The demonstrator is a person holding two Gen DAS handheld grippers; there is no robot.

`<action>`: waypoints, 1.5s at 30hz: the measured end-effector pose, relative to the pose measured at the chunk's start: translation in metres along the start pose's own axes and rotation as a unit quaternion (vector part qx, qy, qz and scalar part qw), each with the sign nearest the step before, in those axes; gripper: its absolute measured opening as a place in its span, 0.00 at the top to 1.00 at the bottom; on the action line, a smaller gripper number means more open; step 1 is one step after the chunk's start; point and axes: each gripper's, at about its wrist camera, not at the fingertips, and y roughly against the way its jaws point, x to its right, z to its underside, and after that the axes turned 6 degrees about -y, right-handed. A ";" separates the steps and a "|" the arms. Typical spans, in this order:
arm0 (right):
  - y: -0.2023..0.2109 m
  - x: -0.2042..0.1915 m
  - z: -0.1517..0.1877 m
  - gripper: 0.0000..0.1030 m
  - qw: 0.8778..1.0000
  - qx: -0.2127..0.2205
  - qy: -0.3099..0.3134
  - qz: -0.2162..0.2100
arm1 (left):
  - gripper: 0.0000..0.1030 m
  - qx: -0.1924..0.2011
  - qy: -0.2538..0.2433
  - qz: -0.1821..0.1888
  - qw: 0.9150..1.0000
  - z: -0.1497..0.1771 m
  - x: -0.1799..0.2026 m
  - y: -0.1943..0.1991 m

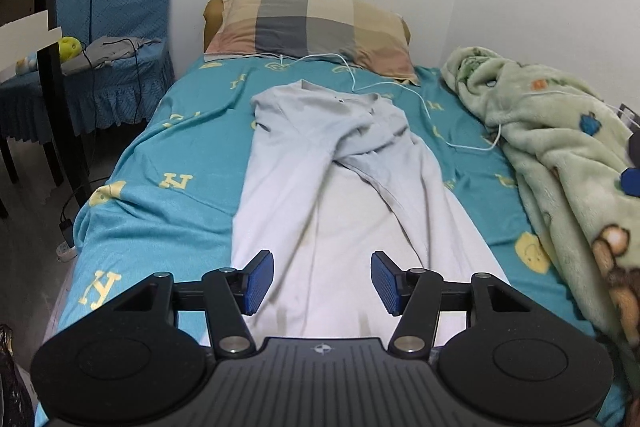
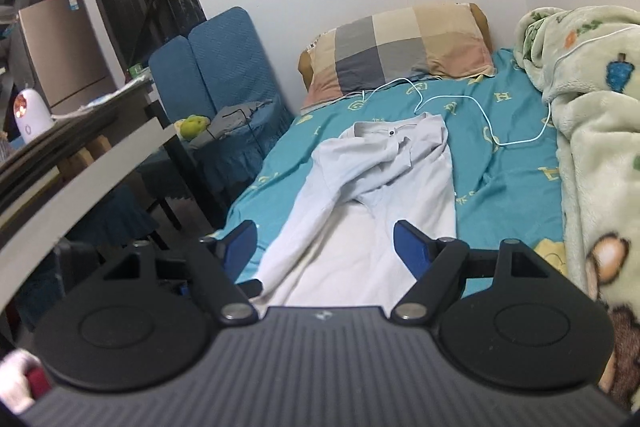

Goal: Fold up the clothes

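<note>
A pale grey-white shirt (image 1: pixel 320 179) lies lengthwise down the middle of the bed, collar toward the pillow, with a sleeve or side folded across its upper part. It also shows in the right wrist view (image 2: pixel 372 187). My left gripper (image 1: pixel 322 281) is open and empty, held above the shirt's near hem. My right gripper (image 2: pixel 324 251) is open and empty, also above the near part of the shirt.
The bed has a teal sheet (image 1: pixel 168 155) with yellow letters. A checked pillow (image 1: pixel 312 23) lies at the head. A green fleece blanket (image 1: pixel 560 147) is heaped along the right side. A white cable (image 1: pixel 400 87) runs across the sheet. Blue-covered chairs (image 1: pixel 120 7) and a table (image 2: pixel 80 179) stand left.
</note>
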 end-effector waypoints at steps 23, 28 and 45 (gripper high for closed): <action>0.007 0.027 0.001 0.17 1.000 0.003 0.021 -0.008 | 0.09 -0.111 0.025 -0.036 0.993 0.006 -0.027 0.029; 0.006 0.029 0.001 0.17 1.000 -0.004 0.012 -0.008 | 0.10 -0.179 -0.005 -0.049 0.983 0.001 -0.056 0.035; -0.017 0.037 0.014 0.17 0.998 -0.060 -0.014 0.003 | 0.21 -0.298 0.009 0.021 0.954 0.020 -0.098 0.010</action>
